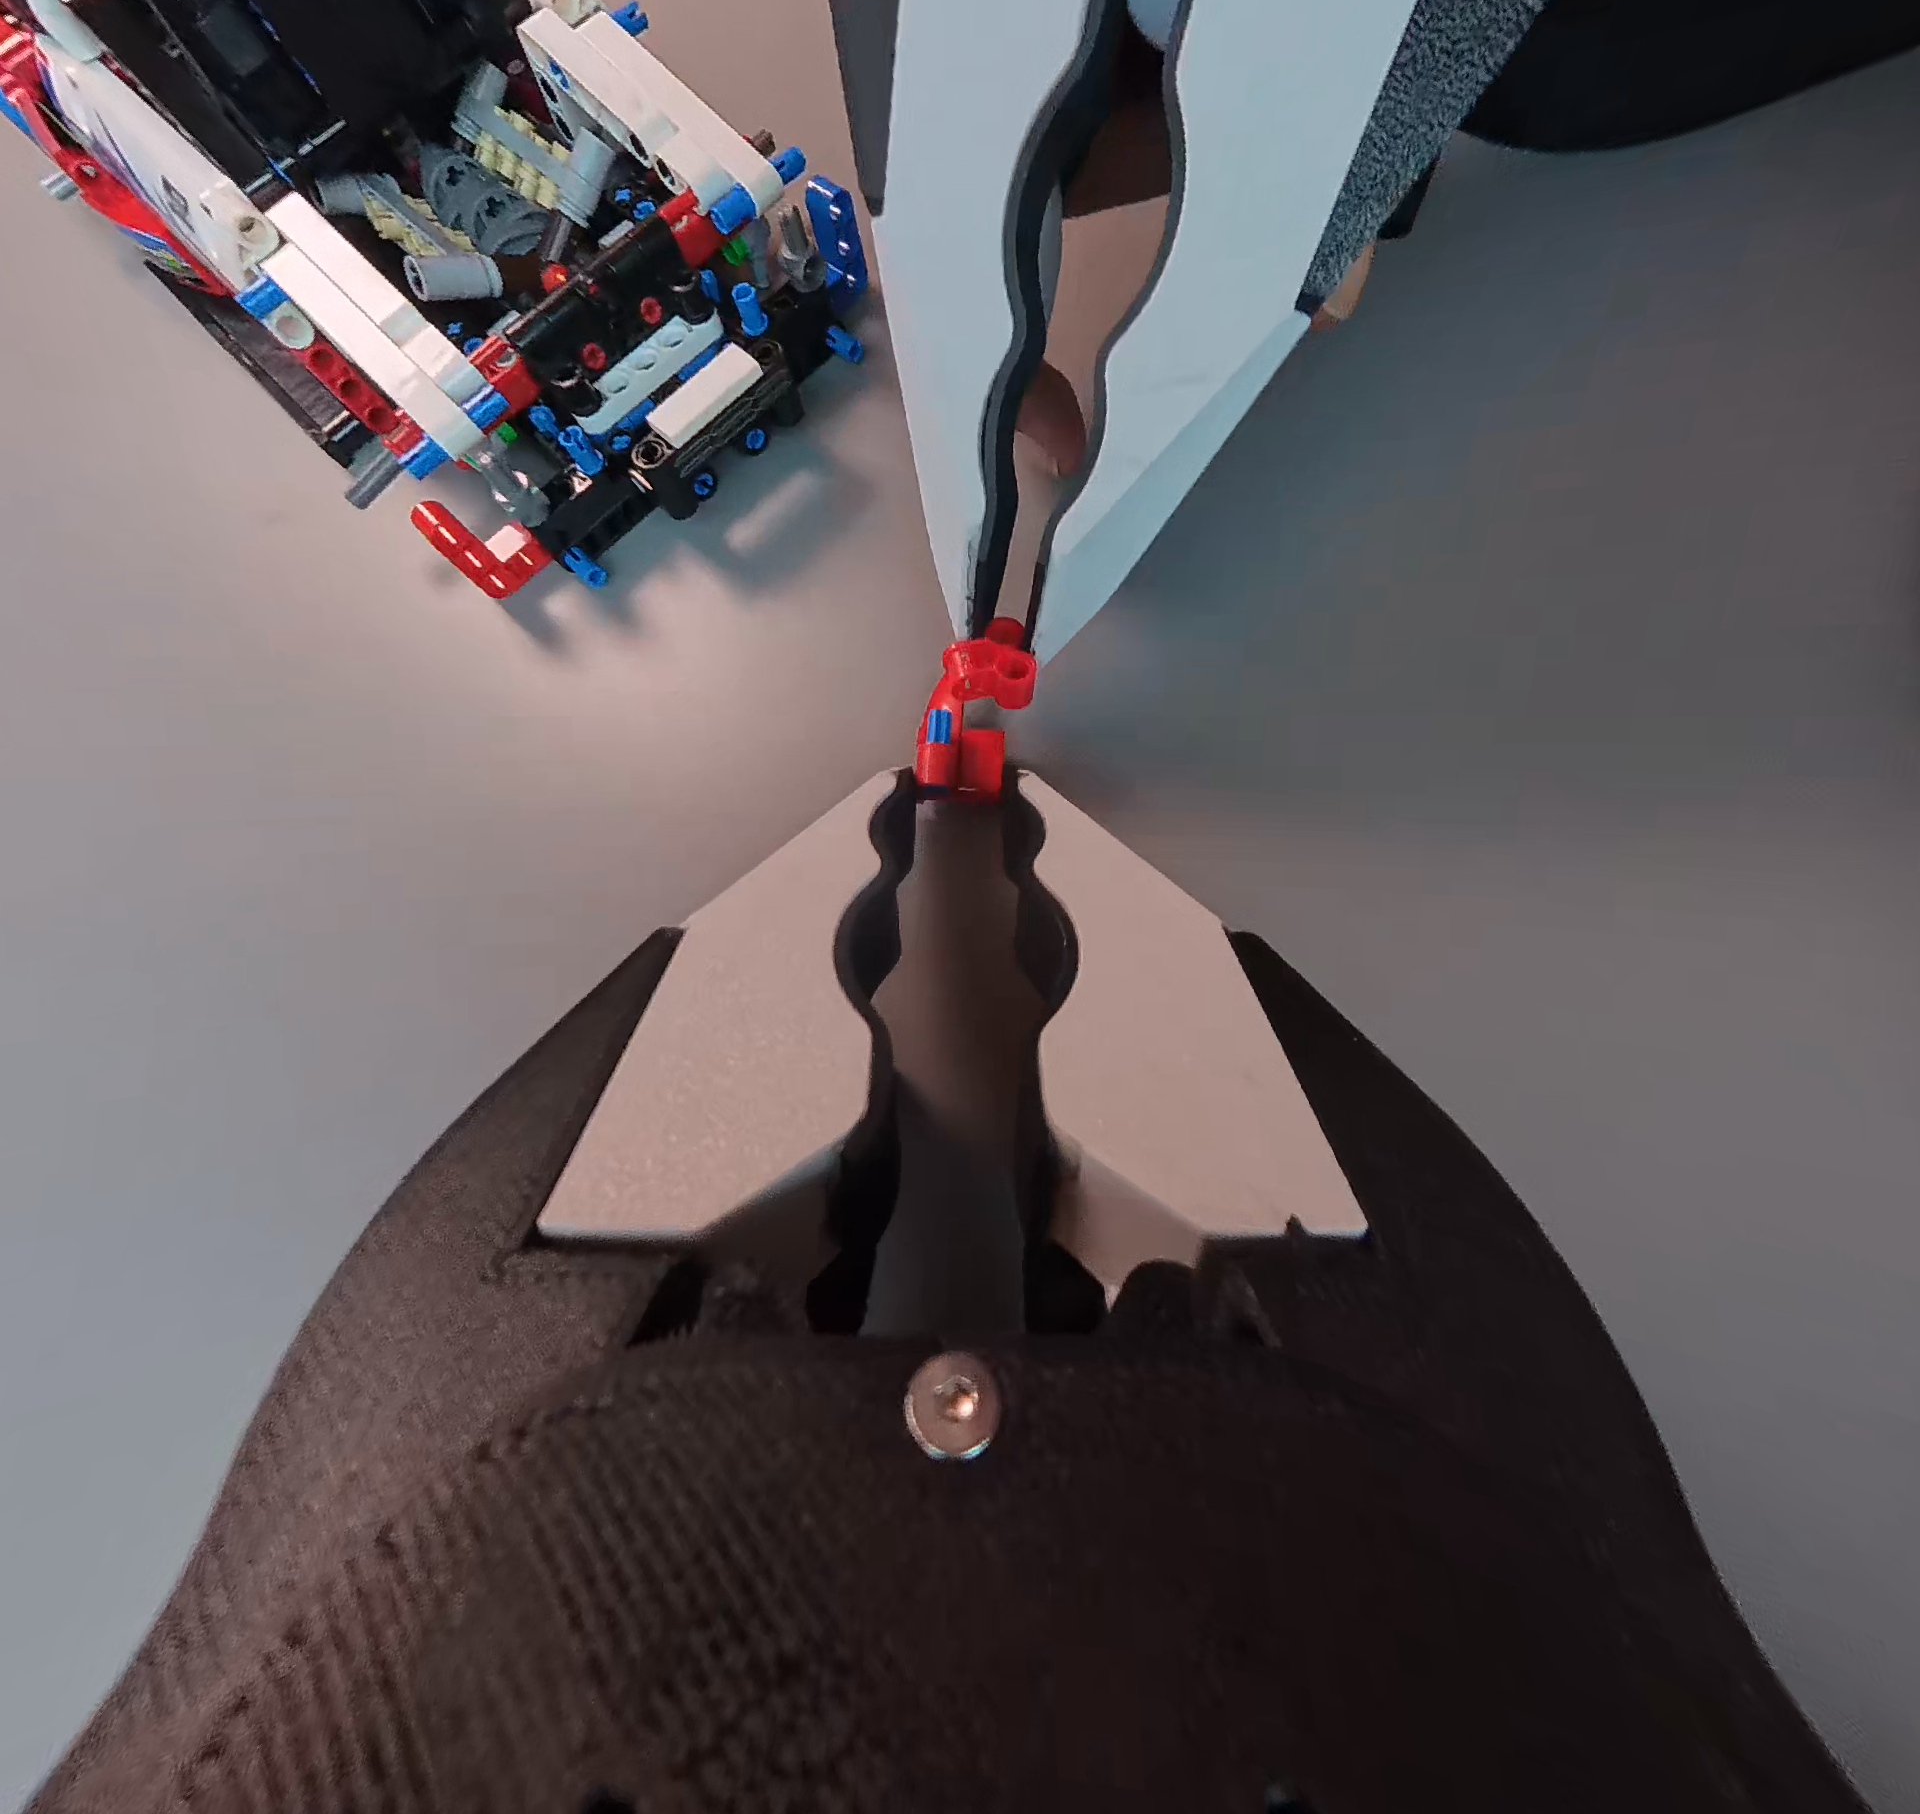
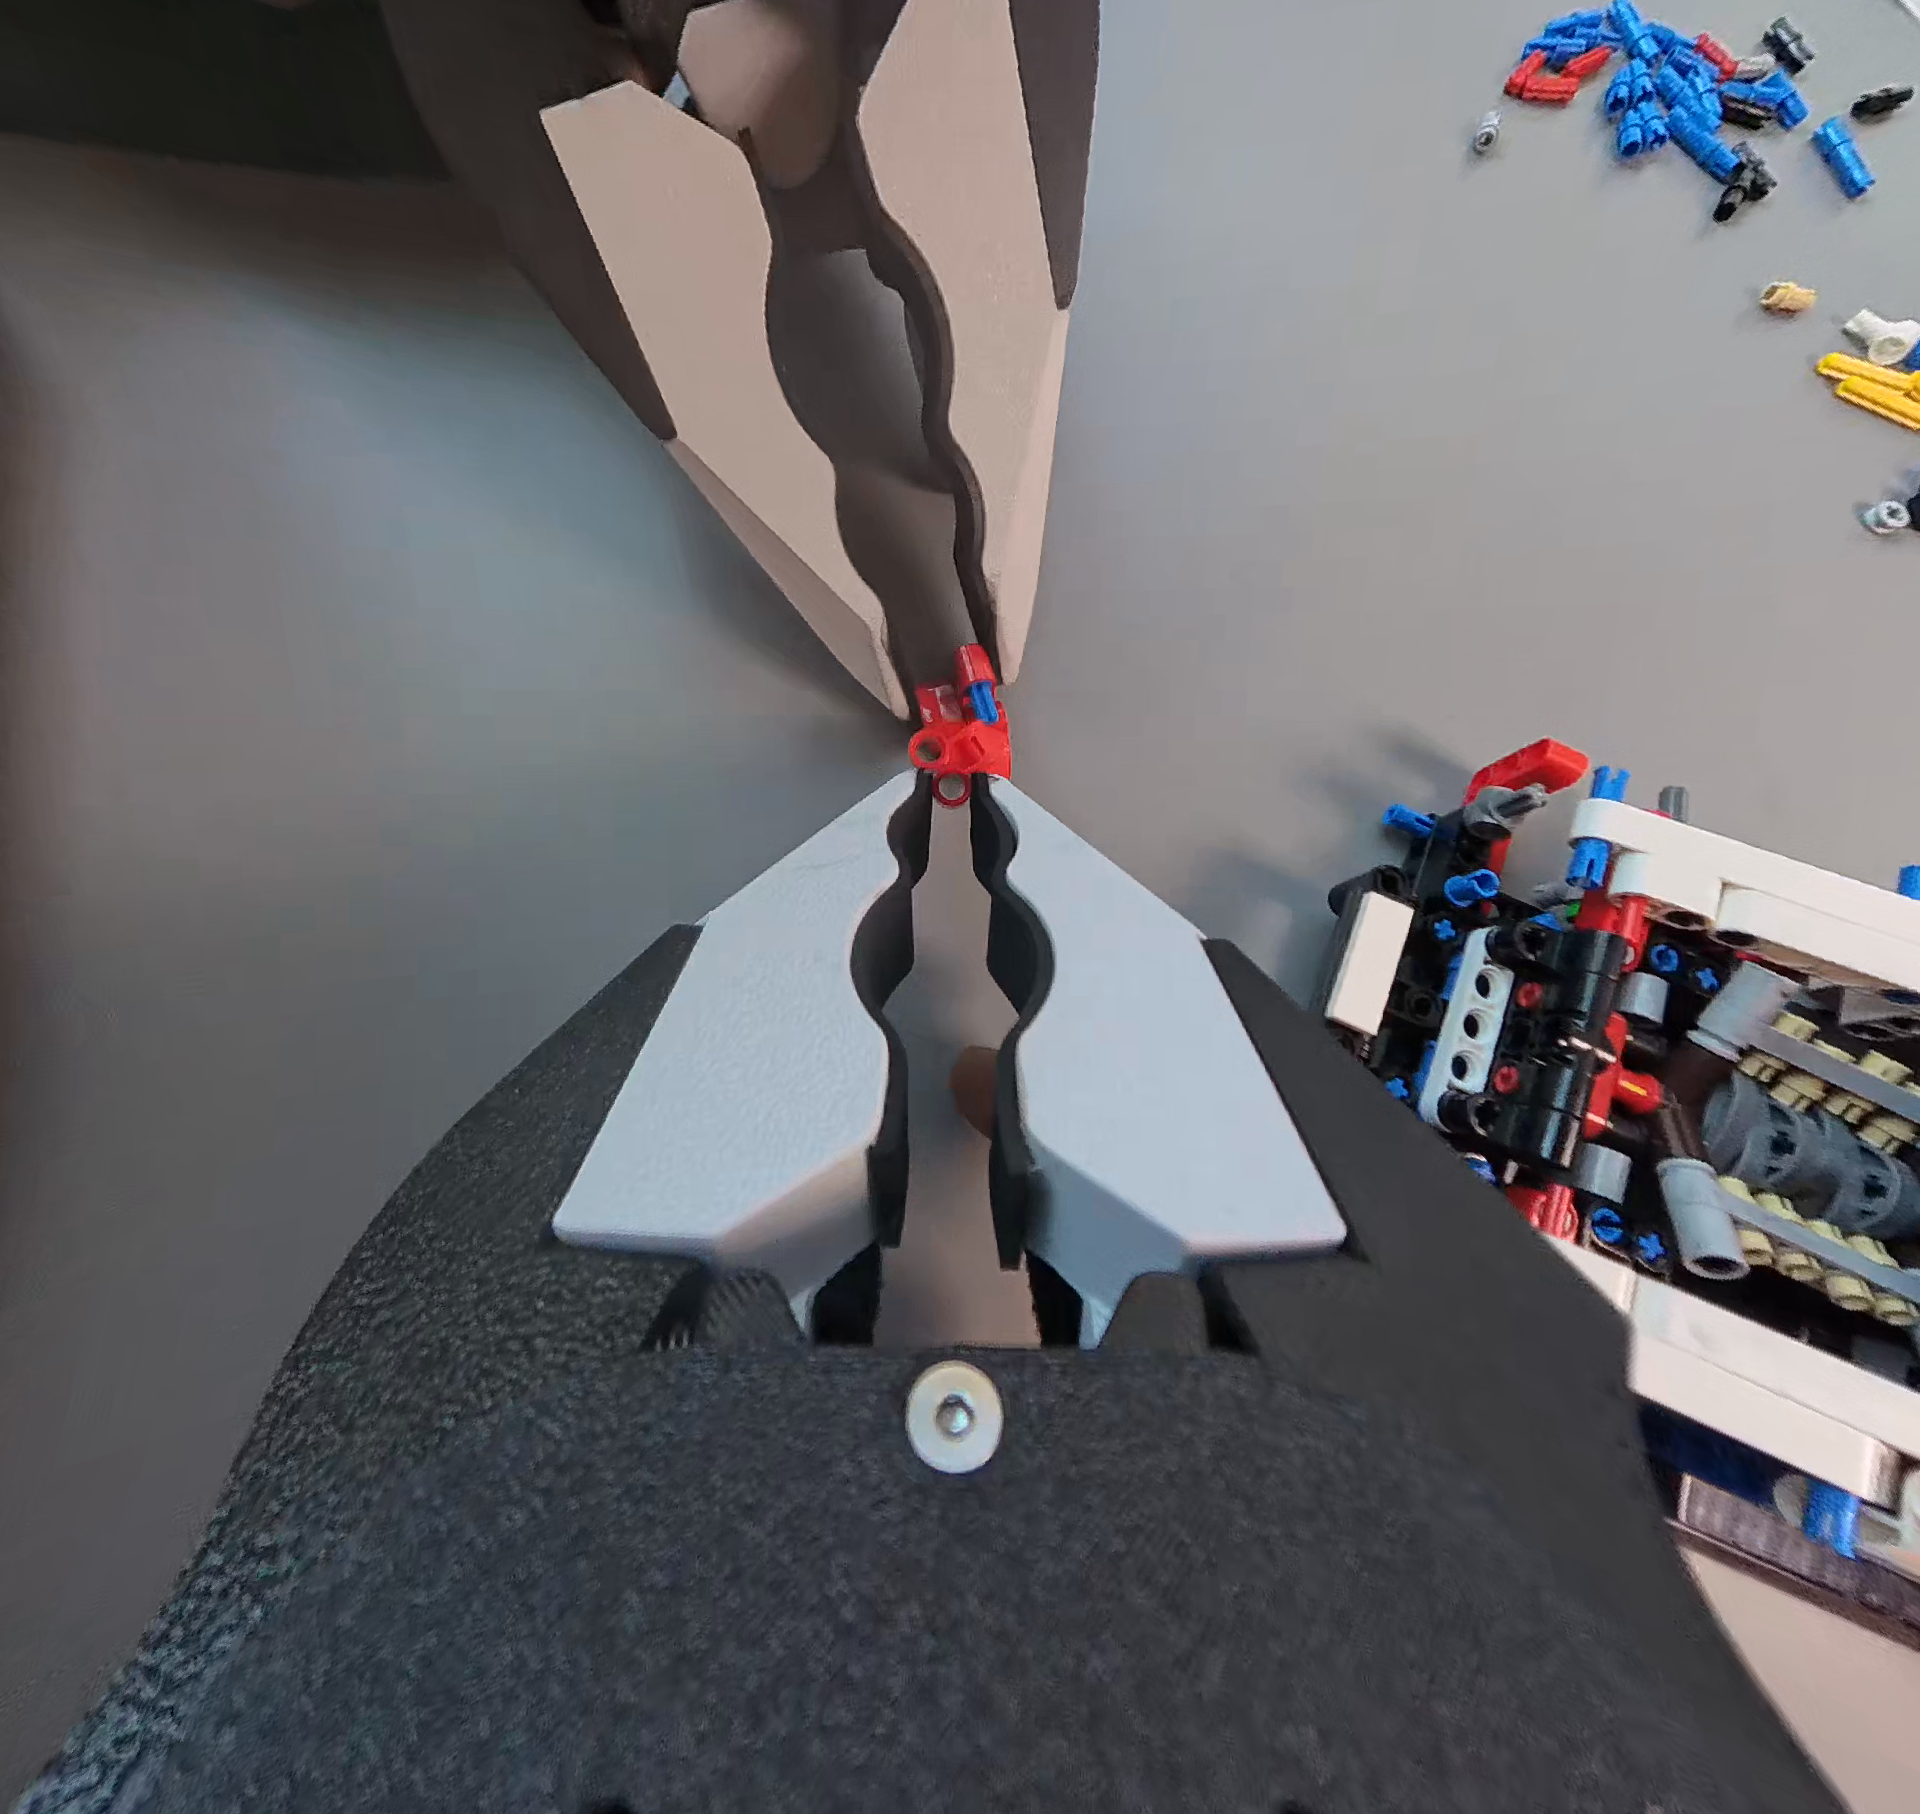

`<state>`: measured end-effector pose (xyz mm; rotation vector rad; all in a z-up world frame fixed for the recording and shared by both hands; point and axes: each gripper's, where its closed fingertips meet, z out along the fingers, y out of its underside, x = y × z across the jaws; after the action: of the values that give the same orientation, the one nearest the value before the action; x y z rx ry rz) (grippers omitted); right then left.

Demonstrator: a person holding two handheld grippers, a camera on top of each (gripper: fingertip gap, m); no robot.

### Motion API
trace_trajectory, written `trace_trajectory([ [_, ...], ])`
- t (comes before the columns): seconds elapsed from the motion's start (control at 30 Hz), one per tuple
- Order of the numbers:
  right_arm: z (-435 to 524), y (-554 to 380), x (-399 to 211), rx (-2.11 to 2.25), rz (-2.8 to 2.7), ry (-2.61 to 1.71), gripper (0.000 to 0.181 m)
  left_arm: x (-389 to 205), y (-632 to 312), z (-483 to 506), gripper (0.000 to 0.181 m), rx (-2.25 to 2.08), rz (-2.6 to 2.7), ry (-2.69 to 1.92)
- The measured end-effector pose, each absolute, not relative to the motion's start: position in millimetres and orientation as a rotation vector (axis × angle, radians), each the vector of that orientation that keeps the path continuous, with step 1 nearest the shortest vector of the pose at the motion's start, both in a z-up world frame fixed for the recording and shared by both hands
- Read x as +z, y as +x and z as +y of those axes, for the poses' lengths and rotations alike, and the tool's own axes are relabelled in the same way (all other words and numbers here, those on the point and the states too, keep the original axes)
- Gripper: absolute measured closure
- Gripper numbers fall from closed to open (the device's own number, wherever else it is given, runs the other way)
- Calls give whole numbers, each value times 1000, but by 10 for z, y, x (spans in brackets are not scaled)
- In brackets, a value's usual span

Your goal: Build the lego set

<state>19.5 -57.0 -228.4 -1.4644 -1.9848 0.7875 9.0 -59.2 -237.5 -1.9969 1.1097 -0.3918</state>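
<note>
Left gripper (image 1: 961, 788) and right gripper (image 2: 951, 788) meet tip to tip above the grey table (image 1: 1455, 829), each clenched on one end of a small red connector subassembly (image 1: 971, 715) with a blue pin (image 2: 980, 699). Judged light, rigid and slippery, liable to twist between the tips; grip the flat red faces, clear of pin holes. The partly built Technic vehicle (image 1: 468, 237) stands well apart

Centre frame: right gripper (image 2: 954, 785) and left gripper (image 2: 951, 694) meet tip to tip, both pinching a small red piece with a blue pin (image 2: 961, 730).
Lower right: partly built lego vehicle (image 2: 1662, 1058) on grey table (image 2: 1351, 517).
Upper right: loose blue, red and black pins (image 2: 1673, 102).
</note>
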Motion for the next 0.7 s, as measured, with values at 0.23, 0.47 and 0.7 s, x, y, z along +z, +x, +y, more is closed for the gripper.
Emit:
trace_trajectory([
  [0.23, -476, 171, -2271, 776, -1920, -1485, 177, -2338, 96, -549, 167, -375, 1079, -1981],
  [0.47, -477, 164, -2286, 757, -1918, -1477, 177, -2340, 104, -539, 167, -382, 1050, -2000],
  [0.7, -462, 158, -2306, 699, -1924, -1471, 177, -2355, 100, -520, 167, -350, 1034, -2013],
])
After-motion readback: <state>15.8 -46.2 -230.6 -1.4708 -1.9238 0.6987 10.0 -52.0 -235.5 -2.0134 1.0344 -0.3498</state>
